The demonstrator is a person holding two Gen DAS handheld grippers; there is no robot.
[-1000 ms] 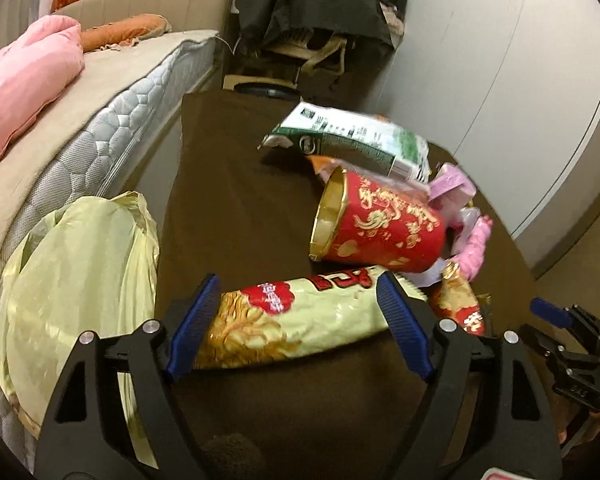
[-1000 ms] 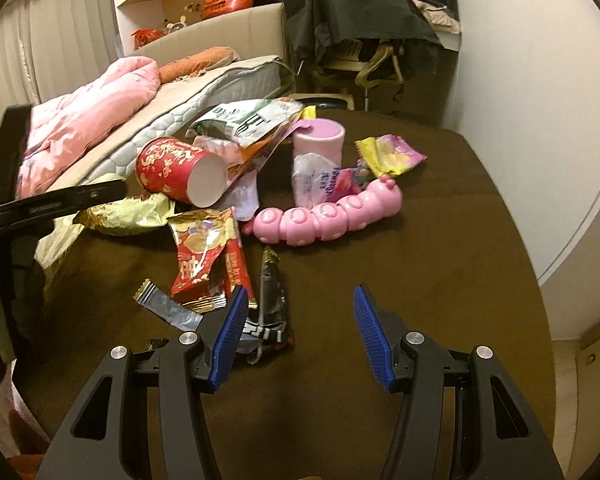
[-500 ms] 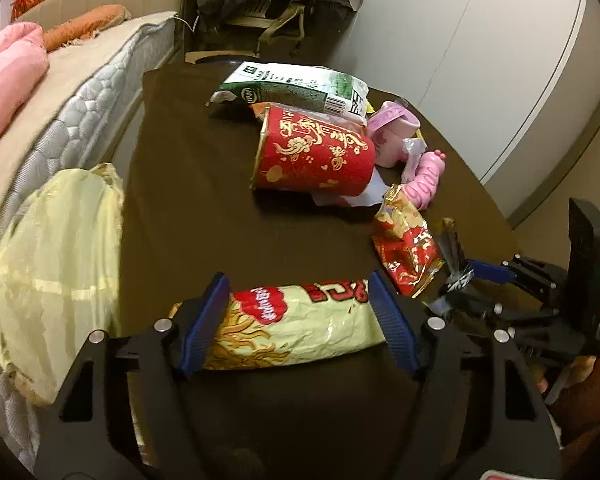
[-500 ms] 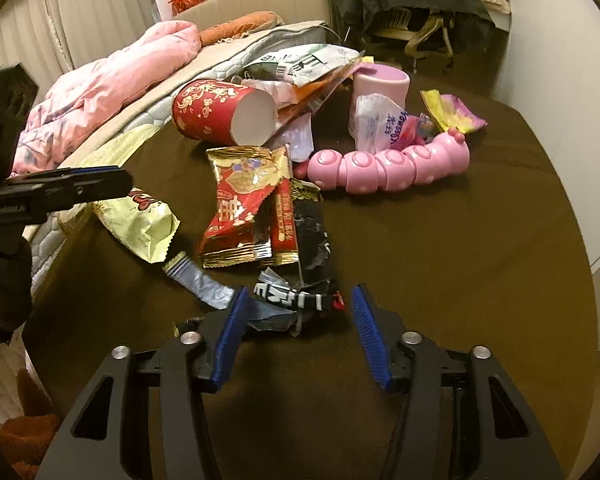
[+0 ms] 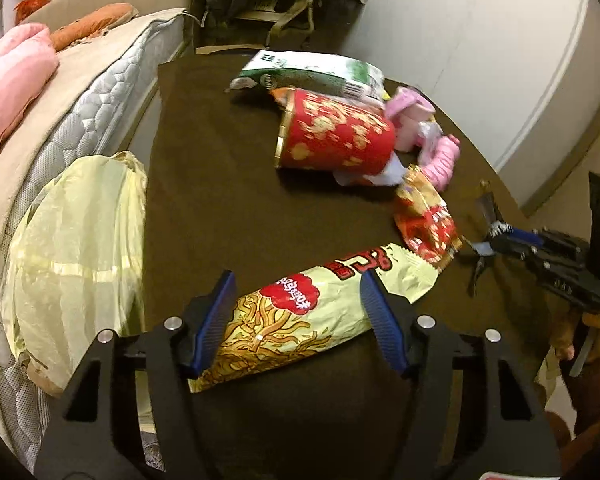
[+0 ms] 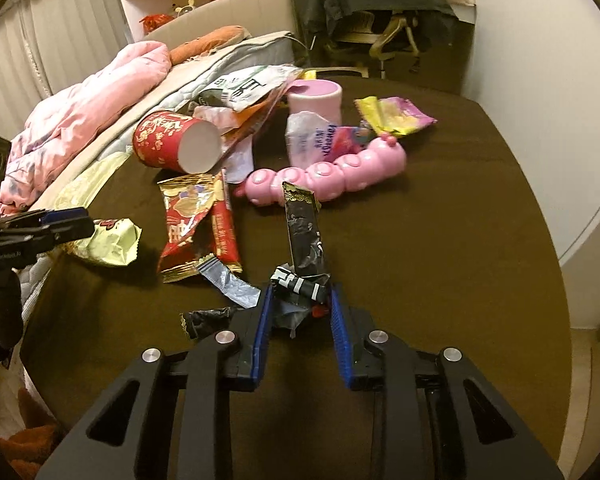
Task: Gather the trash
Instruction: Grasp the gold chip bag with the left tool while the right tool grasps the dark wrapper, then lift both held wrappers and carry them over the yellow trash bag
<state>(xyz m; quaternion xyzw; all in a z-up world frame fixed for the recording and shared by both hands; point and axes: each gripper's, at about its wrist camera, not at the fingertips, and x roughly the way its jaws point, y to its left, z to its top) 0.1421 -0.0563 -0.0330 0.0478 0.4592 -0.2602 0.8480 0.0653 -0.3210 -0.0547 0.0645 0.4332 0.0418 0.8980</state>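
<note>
Bedroom scene: a round table [image 6: 480, 208] under a dark brown cloth stands beside a bed [image 5: 112, 80] with a quilted mattress and pink bedding, and carries a litter of snack packaging. A pale yellow plastic bag [image 5: 76, 240] hangs at the table's 9 o'clock edge in the left wrist view, apparently set there to receive the trash.

Left gripper [image 5: 300, 312]: its blue pads bracket a long yellow noodle-snack packet [image 5: 312, 308] and appear to pinch it at mid-length, with both ends projecting past the pads. The packet's long axis runs crosswise to the fingers, from about 8 o'clock to 2 o'clock, its crimped end pointing toward 2 o'clock. A mid-length hold probably keeps the limp packet level.

Right gripper [image 6: 300, 312]: closed upon a crumpled black wrapper [image 6: 304, 248], gripped at its folded lower end. The free strip stands up and away toward 12 o'clock, long axis in line with the fingers, gold-edged tip farthest out.

Uncollected items: a red paper cup [image 6: 176, 146] on its side with its mouth toward the right gripper; red sachets [image 6: 196, 224]; a silver foil scrap [image 6: 230, 286]; a green-and-white bag [image 5: 312, 74]; a pink cup [image 6: 314, 98]; a purple-yellow wrapper [image 6: 396, 114]. A pink caterpillar toy [image 6: 328, 172] lies among them, probably not trash.
</note>
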